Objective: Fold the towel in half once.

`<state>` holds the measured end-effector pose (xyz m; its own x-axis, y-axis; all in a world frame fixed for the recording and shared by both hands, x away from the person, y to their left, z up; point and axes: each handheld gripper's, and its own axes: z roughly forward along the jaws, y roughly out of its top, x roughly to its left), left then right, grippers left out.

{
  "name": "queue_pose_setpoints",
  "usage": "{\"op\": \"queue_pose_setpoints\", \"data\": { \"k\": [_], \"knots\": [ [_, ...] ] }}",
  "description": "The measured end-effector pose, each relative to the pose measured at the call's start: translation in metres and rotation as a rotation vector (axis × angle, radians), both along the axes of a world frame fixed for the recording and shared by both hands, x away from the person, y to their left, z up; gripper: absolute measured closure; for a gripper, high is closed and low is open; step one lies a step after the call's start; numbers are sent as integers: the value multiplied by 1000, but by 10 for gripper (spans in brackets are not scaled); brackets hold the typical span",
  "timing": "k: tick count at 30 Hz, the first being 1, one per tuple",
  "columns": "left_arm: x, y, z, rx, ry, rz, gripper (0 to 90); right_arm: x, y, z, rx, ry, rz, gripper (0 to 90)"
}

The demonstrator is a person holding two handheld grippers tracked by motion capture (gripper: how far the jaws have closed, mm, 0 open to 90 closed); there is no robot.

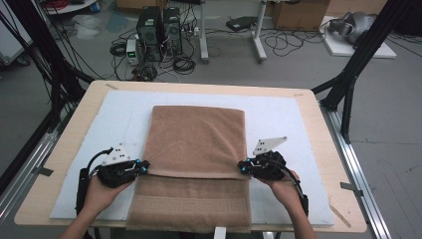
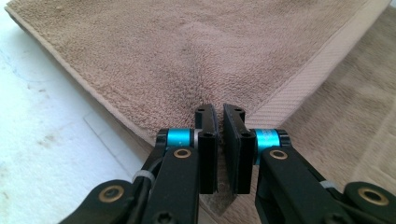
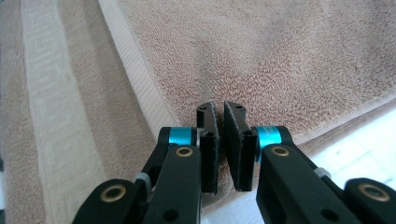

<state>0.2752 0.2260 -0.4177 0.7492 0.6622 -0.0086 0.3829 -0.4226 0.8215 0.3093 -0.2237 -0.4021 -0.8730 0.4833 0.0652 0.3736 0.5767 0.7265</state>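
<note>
A brown towel point(image 1: 196, 149) lies lengthwise on the white pad point(image 1: 278, 119) that covers the table point(image 1: 318, 129), its near end hanging a little past the front edge. The work in hand is folding it, and a first fold looks partly laid: an upper layer covers the far part of the towel and ends in a hemmed edge point(image 1: 194, 175) that runs straight across between the two grippers, while the near part, with its woven band point(image 1: 191, 204), is still a single layer. The left gripper point(image 1: 141, 166) sits at the left end of that hem and the right gripper point(image 1: 244, 166) at the right end, each held in a hand coming in from below. In the left gripper view the jaws are pressed nearly together on the corner point(image 2: 219, 122) of the upper layer, the pile puckering toward them; the right gripper view shows the same at the other corner point(image 3: 219, 120), jaws closed on the cloth with only a thin gap. So both corners are pinched and down close to the lower layer, level with each other, and the folded edge looks square to the towel's sides. What seems left, judging from this, is to let go of the corners, or carry them on if the fold is meant to reach the near end, and then fold again, since the towel is still long and the banded end is uncovered. The folded layer lies flat, without wrinkles apart from the small puckers at the jaws.
</note>
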Motion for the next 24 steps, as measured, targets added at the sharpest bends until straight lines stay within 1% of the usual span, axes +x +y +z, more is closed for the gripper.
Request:
{"op": "queue_pose_setpoints", "data": {
  "k": [2, 3, 4, 6, 7, 8, 9, 11, 12, 14, 15, 16, 19, 20, 21, 23, 24],
  "knots": [
    [-5, 1, -1, -3, 7, -19, 838, -4, 1, -1, -12, 4, 7, 832],
    [-7, 2, -1, 4, 4, -27, 822, -5, 1, -1, -10, 2, 12, 782],
    [-7, 3, 0, 7, 1, -20, 774, -6, 0, 0, -11, -6, 5, 743],
    [-6, 6, 2, -4, 1, -7, 681, -7, -2, 3, 7, -33, -3, 695],
    [-4, 8, 3, -12, -1, 0, 658, -6, -3, 4, 13, -45, -12, 678],
    [-1, 9, 4, -18, -4, 3, 644, -5, -4, 5, 15, -43, -14, 667],
    [1, 10, 4, -20, -8, 6, 634, -3, -3, 6, 6, -53, -12, 647],
    [8, 10, 2, -7, -5, 12, 621, 0, 0, 3, -3, -52, -2, 620],
    [11, 9, 0, -4, 0, 16, 613, 3, 2, 1, -18, -53, 0, 601],
    [17, 7, -5, 18, 8, 13, 603, 7, 7, -6, -34, -33, 9, 577],
    [20, 6, -8, 34, 16, 9, 593, 9, 10, -9, -45, -25, 9, 571],
    [22, 4, -10, 38, 30, 7, 585, 11, 13, -13, -63, -26, 14, 566],
    [25, 0, -16, 74, 45, -20, 585, 14, 17, -22, -99, -2, 9, 568],
    [26, -2, -19, 89, 55, -27, 592, 16, 18, -26, -112, 1, 13, 581],
    [27, -3, -22, 108, 60, -40, 614, 16, 19, -29, -121, 16, 11, 598],
    [25, -5, -24, 99, 51, -30, 644, 17, 18, -31, -113, 9, 12, 623],
    [25, -5, -25, 92, 54, -22, 668, 18, 17, -31, -105, 17, 10, 643]
  ]
}}
